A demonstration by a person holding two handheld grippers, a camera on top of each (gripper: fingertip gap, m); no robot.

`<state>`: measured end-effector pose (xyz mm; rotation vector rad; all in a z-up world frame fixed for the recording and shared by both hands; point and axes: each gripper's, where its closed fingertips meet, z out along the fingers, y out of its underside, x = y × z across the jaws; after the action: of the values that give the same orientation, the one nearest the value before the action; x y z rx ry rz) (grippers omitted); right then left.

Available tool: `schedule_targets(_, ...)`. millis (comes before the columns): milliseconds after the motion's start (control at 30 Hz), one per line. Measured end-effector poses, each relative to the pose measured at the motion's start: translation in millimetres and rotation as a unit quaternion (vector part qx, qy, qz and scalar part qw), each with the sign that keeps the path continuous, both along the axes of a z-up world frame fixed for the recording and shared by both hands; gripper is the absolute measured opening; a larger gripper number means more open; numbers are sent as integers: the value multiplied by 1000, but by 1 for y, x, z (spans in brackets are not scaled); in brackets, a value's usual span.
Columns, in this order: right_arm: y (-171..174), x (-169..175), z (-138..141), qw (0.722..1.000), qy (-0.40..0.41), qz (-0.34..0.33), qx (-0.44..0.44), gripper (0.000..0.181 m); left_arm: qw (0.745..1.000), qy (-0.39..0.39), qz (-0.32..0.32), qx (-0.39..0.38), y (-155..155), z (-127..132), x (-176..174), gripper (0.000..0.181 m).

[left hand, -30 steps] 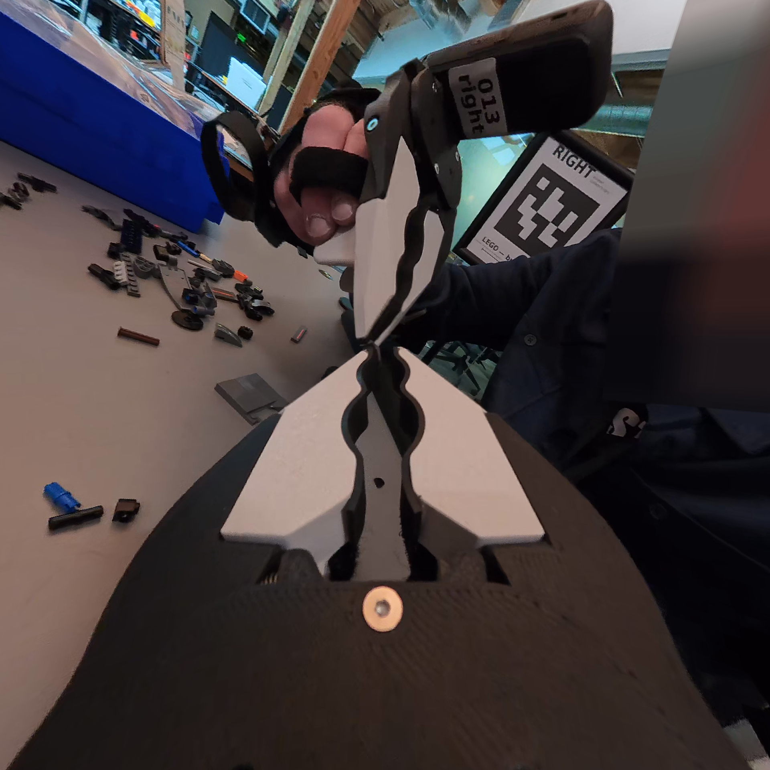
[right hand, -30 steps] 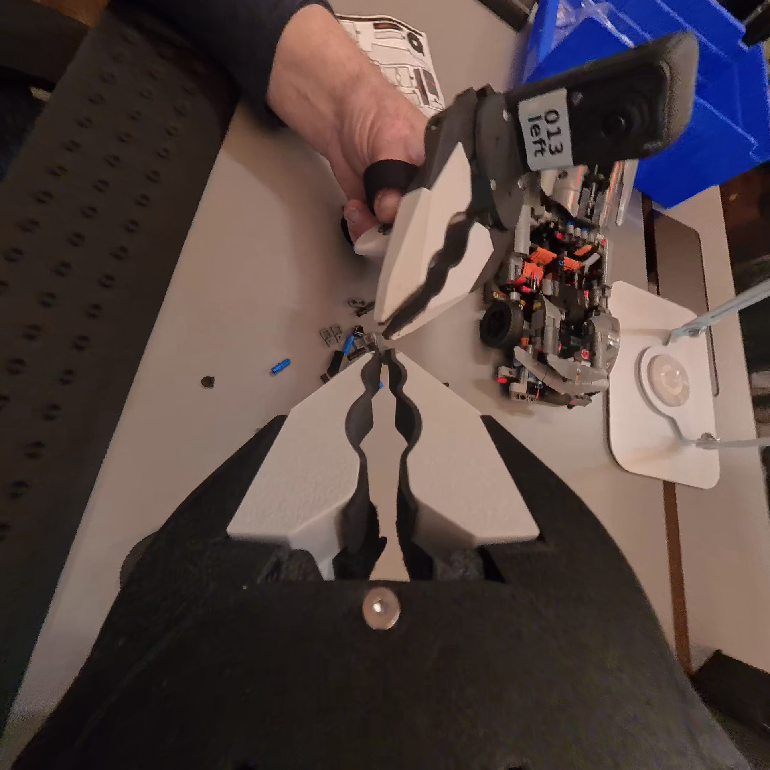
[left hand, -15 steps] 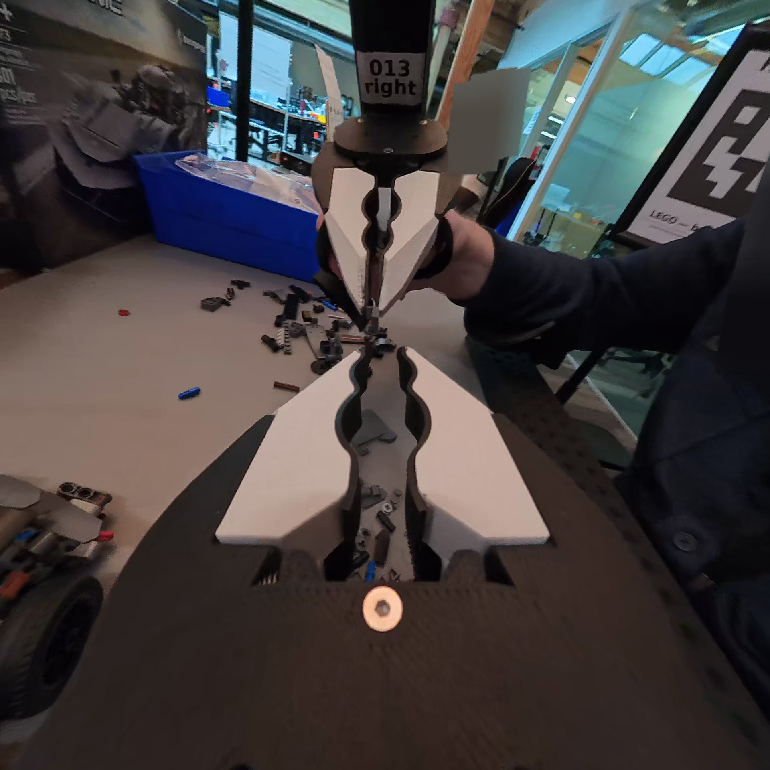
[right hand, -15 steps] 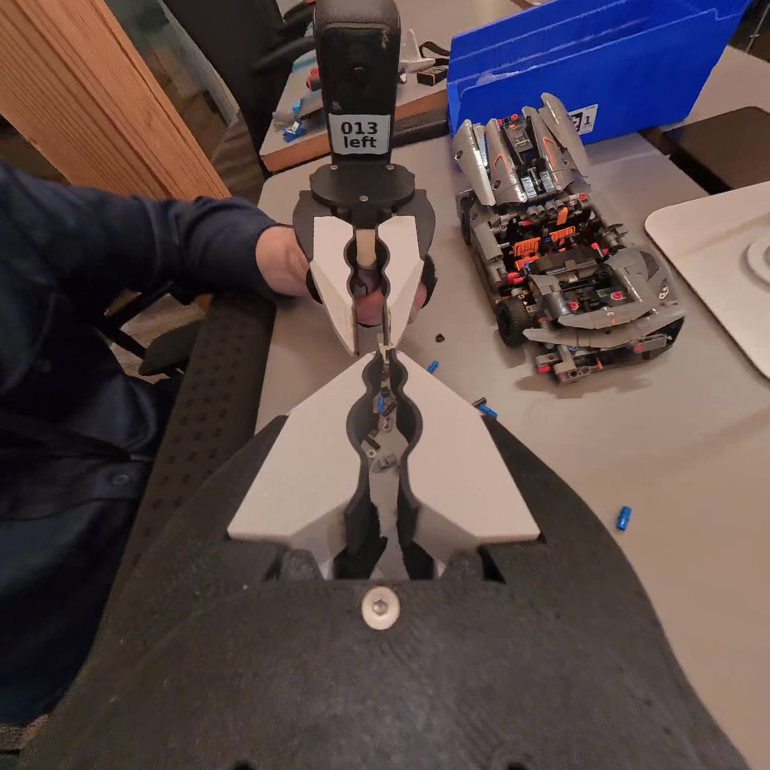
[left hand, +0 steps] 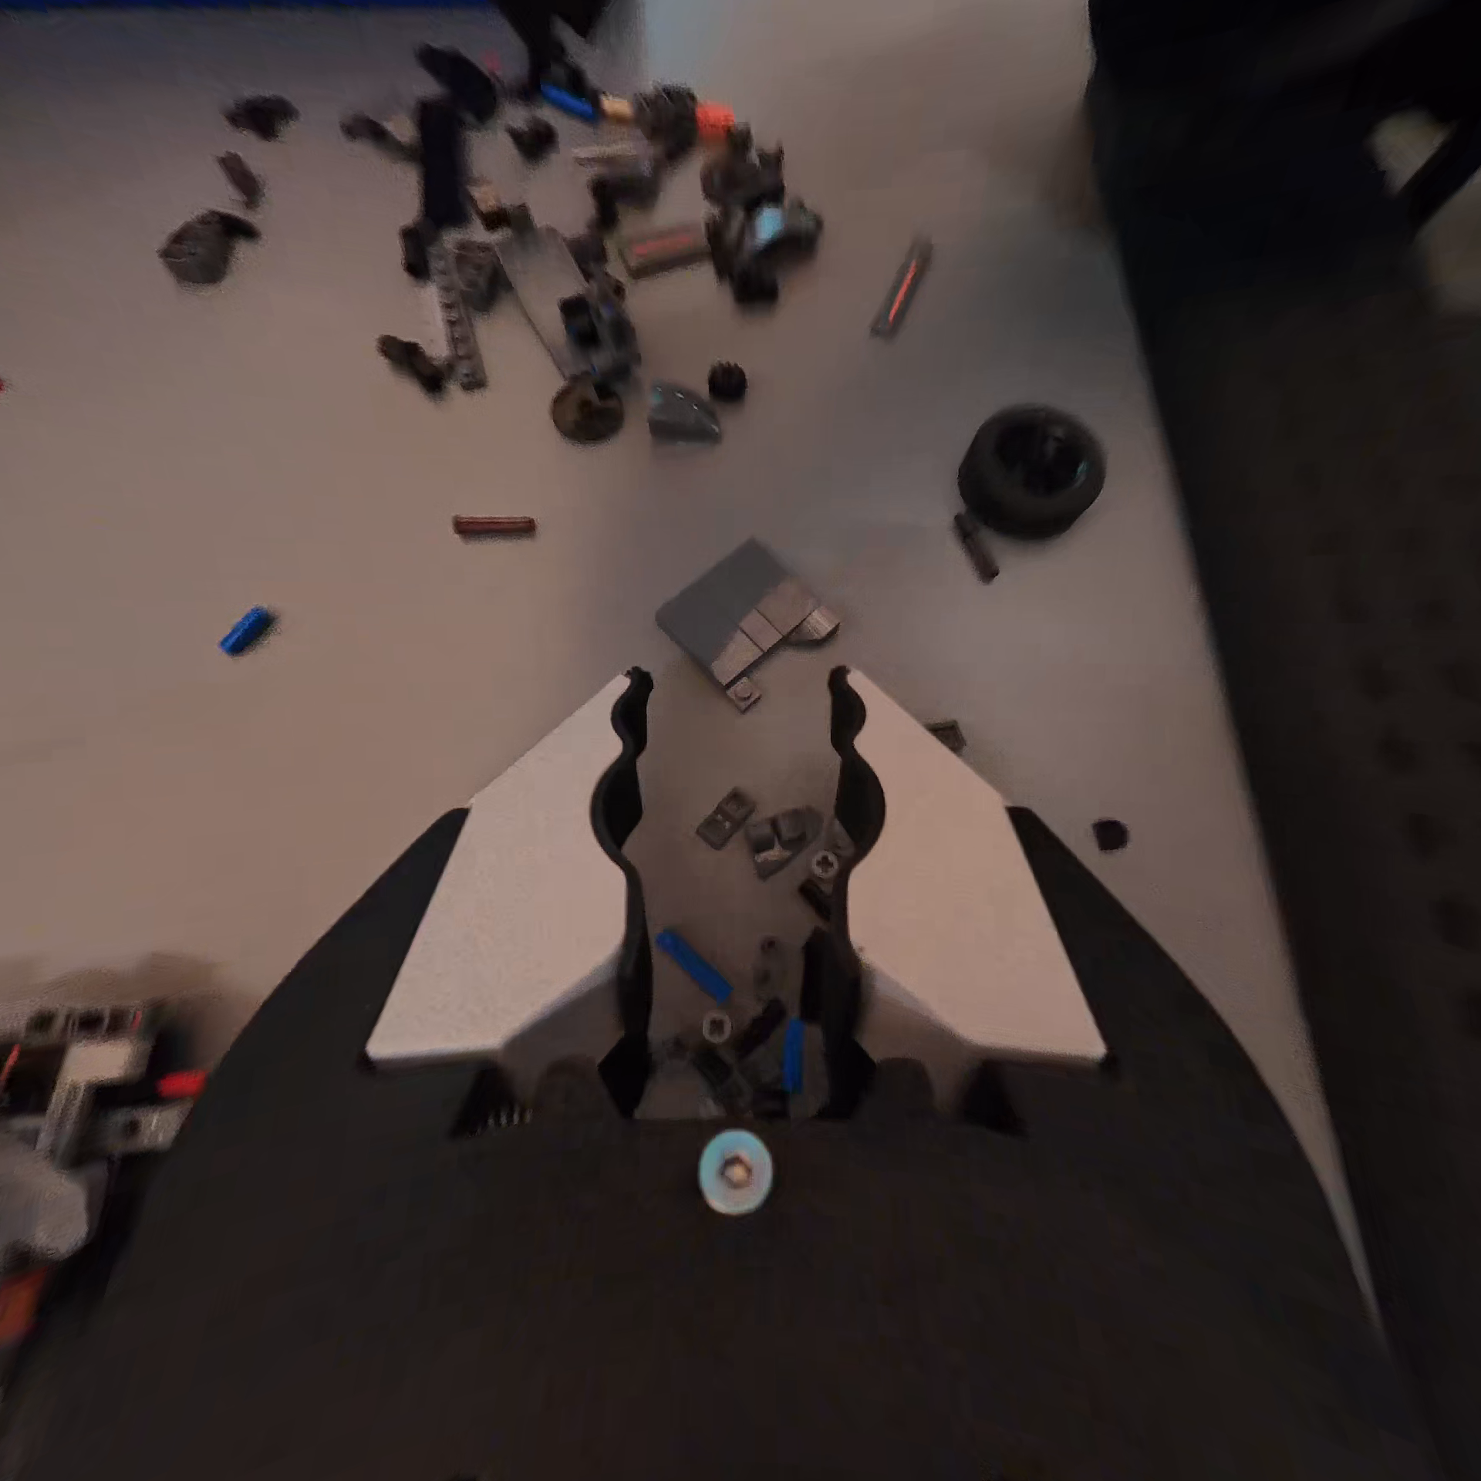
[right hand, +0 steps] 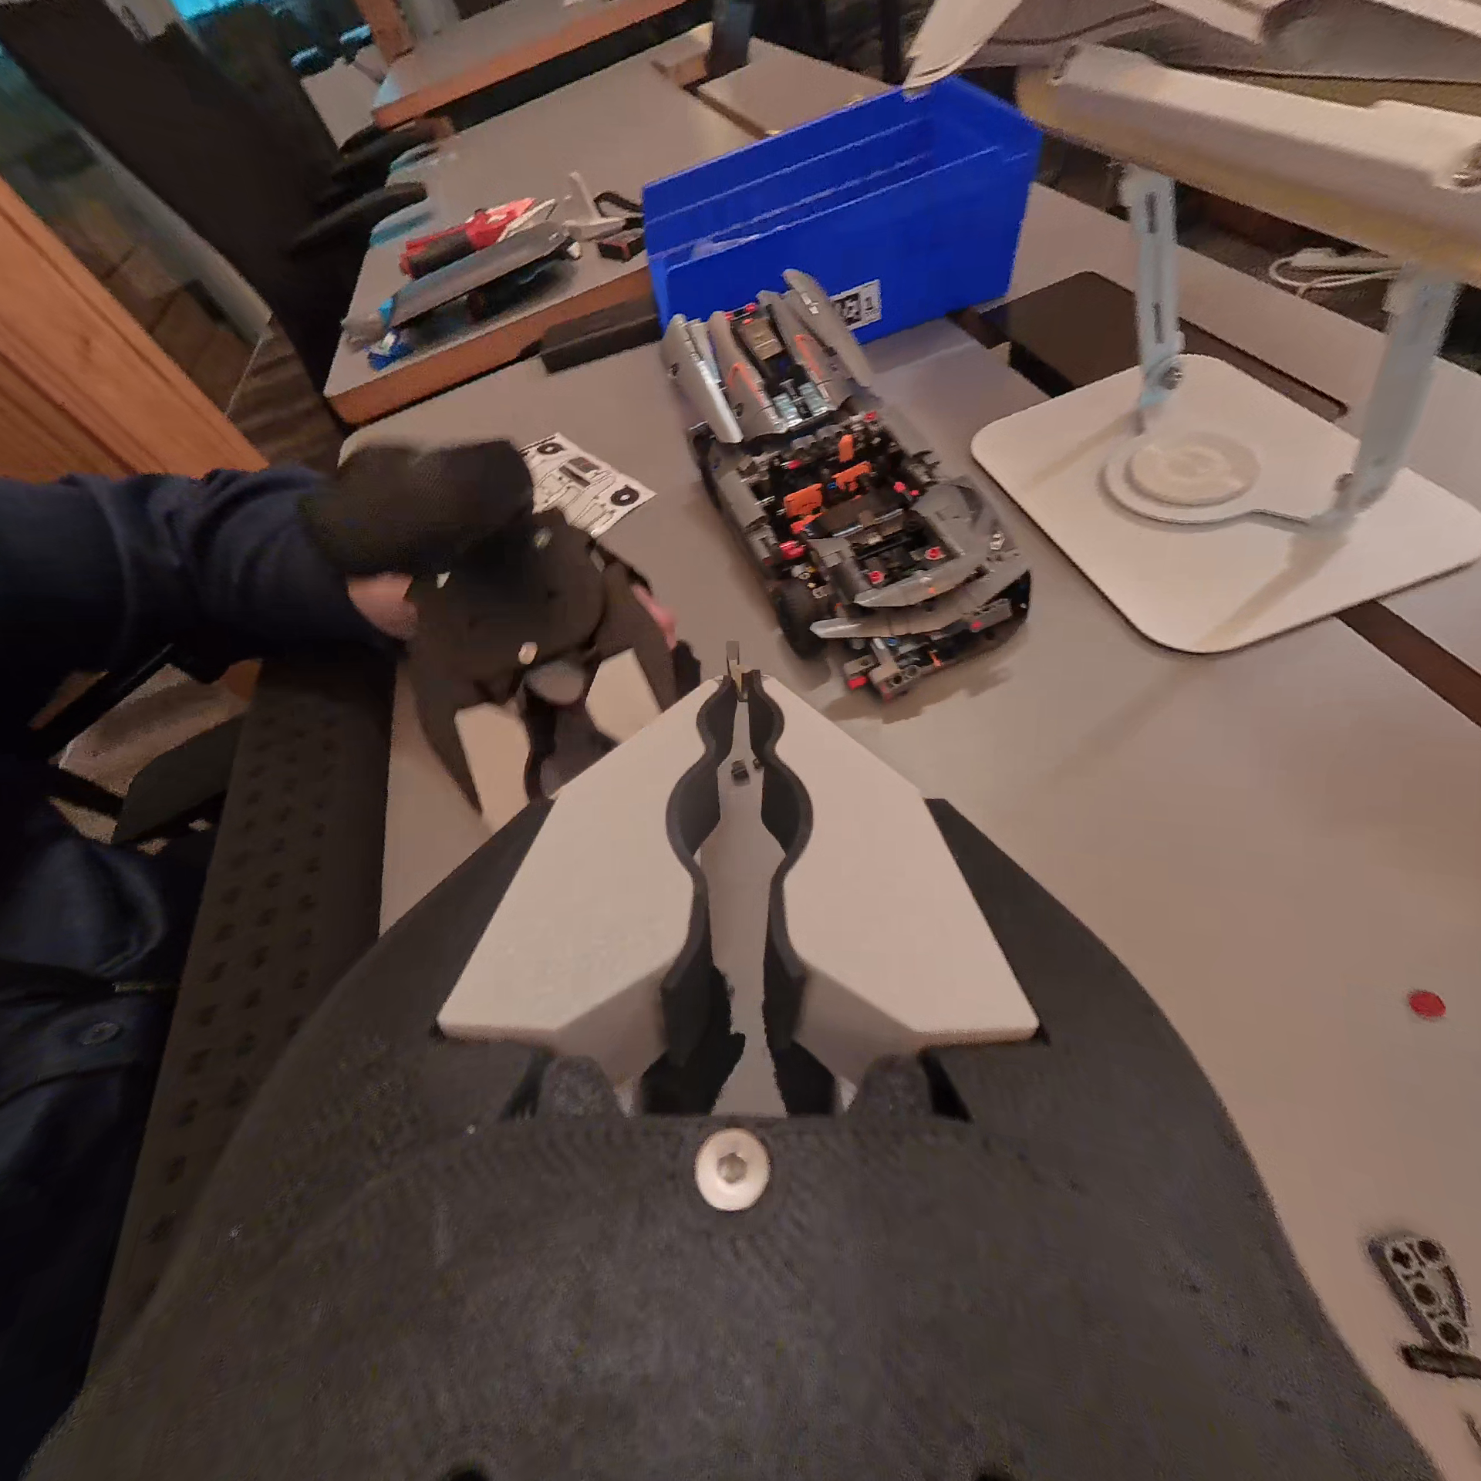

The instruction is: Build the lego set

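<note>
In the left wrist view my left gripper point(left hand: 737, 681) is open and empty. It points down at the grey table over several small loose pieces point(left hand: 761, 837), just short of a flat grey plate assembly point(left hand: 741, 613). In the right wrist view my right gripper point(right hand: 737, 689) is shut on a small light-coloured lego piece point(right hand: 732, 659) that sticks out past its tips above the table. The partly built grey and black lego car point(right hand: 841, 513) stands beyond it. The left gripper point(right hand: 593, 705) shows there too, held in a hand at the left, fingers downward.
A scatter of dark parts point(left hand: 577, 240), a black tyre point(left hand: 1030, 469), a brown axle point(left hand: 493, 525) and a blue pin point(left hand: 247, 629) lie on the table. A blue bin point(right hand: 841, 200), a white stand base point(right hand: 1202, 497), an instruction sheet point(right hand: 585, 485) and a red stud point(right hand: 1426, 1003) show in the right wrist view. The tips of one gripper are about 15 cm away from the tips of the other. My left tips are roughly 12 cm from the blue pin point(left hand: 247, 629).
The two grippers were tip to tip on the small piece. My left gripper has drawn away, tipped down toward the table and opened. My right gripper keeps the piece.
</note>
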<state>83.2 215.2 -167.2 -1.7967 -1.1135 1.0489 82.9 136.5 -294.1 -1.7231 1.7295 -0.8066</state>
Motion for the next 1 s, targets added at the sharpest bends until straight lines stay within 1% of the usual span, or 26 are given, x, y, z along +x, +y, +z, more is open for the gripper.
schedule_targets(67, 4, 3, 0, 1000, 7, -8, -7, 0, 999, 21, -22, 27, -4, -9, 12, 46)
schedule_targets(167, 5, 3, -1, 1000, 4, -10, -2, 0, 996, 54, -35, 57, 0, -20, 22, 48)
schedule_targets(233, 4, 1, -3, 1000, -6, -8, 7, 0, 994, 74, -41, 70, 3, -26, 25, 45)
schedule_targets(267, 3, 1, -5, 1000, -13, -6, 11, 0, 993, 83, -48, 70, 3, -28, 26, 40)
schedule_targets(400, 4, 1, -7, 1000, -21, -8, 15, 0, 995, 80, -35, 52, 3, -28, 33, 34)
schedule_targets(533, 6, 5, -5, 1000, -20, -14, 19, 0, 993, 92, -21, 69, 7, -29, 32, 32)
schedule_targets(667, 9, 7, -8, 999, -29, -20, 20, 0, 990, 113, 45, 77, 24, -29, 20, 30)
schedule_targets(733, 10, 7, -13, 999, -40, -23, 15, 0, 982, 129, 117, 78, 46, -29, 5, 28)
schedule_targets(767, 11, 8, -17, 998, -48, -25, 11, 0, 977, 131, 150, 69, 56, -29, -3, 28)
schedule_targets(833, 13, 9, -26, 997, -66, -29, 0, 0, 975, 102, 195, 24, 65, -27, -10, 28)
schedule_targets(933, 15, 14, -41, 994, -99, -37, -23, 0, 974, 59, 214, -38, 63, -23, -12, 31)
schedule_targets(1000, 13, 15, -48, 992, -110, -34, -44, 0, 975, 39, 204, -78, 54, -19, -11, 36)
